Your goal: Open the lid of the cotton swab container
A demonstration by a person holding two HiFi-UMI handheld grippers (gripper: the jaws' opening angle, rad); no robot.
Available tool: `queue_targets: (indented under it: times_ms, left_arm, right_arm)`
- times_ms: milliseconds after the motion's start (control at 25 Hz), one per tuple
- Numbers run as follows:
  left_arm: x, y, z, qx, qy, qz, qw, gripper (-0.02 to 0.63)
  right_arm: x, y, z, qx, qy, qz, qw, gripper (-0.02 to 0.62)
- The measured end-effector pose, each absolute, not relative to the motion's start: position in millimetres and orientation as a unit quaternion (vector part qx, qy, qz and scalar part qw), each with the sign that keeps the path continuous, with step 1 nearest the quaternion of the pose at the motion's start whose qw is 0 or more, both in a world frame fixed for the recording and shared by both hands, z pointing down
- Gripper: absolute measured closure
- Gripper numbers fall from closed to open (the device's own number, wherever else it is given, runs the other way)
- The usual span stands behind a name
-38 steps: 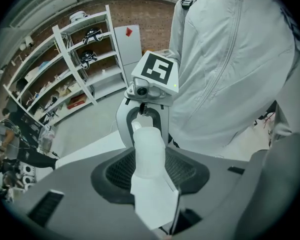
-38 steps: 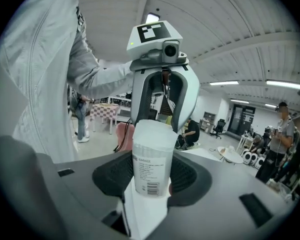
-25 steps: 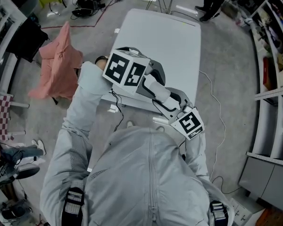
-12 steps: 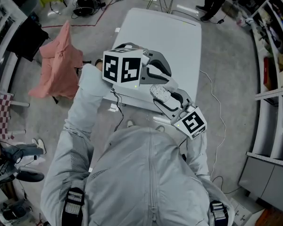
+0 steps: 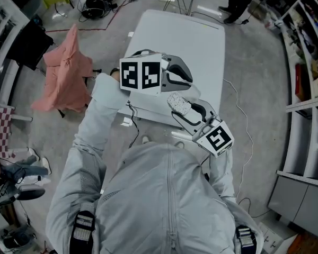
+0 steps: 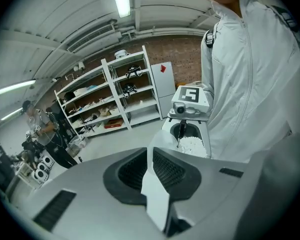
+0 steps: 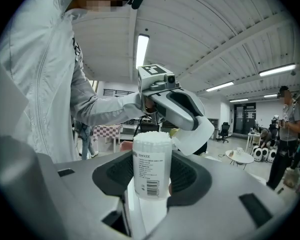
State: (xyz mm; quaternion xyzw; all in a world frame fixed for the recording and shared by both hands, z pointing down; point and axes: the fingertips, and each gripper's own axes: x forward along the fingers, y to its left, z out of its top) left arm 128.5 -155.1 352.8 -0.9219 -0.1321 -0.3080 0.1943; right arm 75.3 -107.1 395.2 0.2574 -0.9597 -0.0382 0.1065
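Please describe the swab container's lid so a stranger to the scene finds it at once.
Above the white table, the right gripper holds the upright cotton swab container. The lid sits beside its open top, between the jaws of the left gripper, which have just been closing on it. Unlike the labelled container, it is plain and translucent.

Left claw (image 7: 194, 121) with lid (image 7: 192, 137) crowds container (image 7: 151, 164) top

Layout: container in right jaws, lid in left jaws.
Cotton swab container (image 7: 151, 159) stands upright between the right gripper (image 7: 151, 186) jaws. The lid (image 7: 196, 134) is off it, just above and beside, between the left gripper (image 6: 151, 160) jaws, which have just been closing. Both hang over the table (image 5: 201, 41) near end; draped cloth (image 5: 66, 70) left of table.
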Motion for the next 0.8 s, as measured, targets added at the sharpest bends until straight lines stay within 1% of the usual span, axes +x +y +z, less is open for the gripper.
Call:
queue_targets:
  times_ms: [480, 600, 720, 800]
  left_arm:
    - [131.0, -164.8, 364.3, -0.935, -0.133, -0.294, 0.147, 0.555]
    - [132.7, -167.4, 357.6, -0.943, -0.126, -0.271, 0.147, 0.556]
    - [132.6, -172.2, 347.8, -0.954, -0.111, -0.242, 0.138, 0.540]
    - [131.9, -178.0, 341.8, -0.962, -0.092, -0.223, 0.129, 0.532]
  right_arm:
    - [76.4, -112.5, 395.6, 0.260, -0.960, -0.038, 0.096, 0.380]
    - [79.9, -117.1, 396.5, 0.274, -0.957, -0.032, 0.091, 0.380]
    - [87.6, -124.1, 400.9, 0.298, -0.948, -0.015, 0.108, 0.380]
    - [92.6, -129.9, 398.8, 0.313, -0.944, -0.015, 0.106, 0.380]
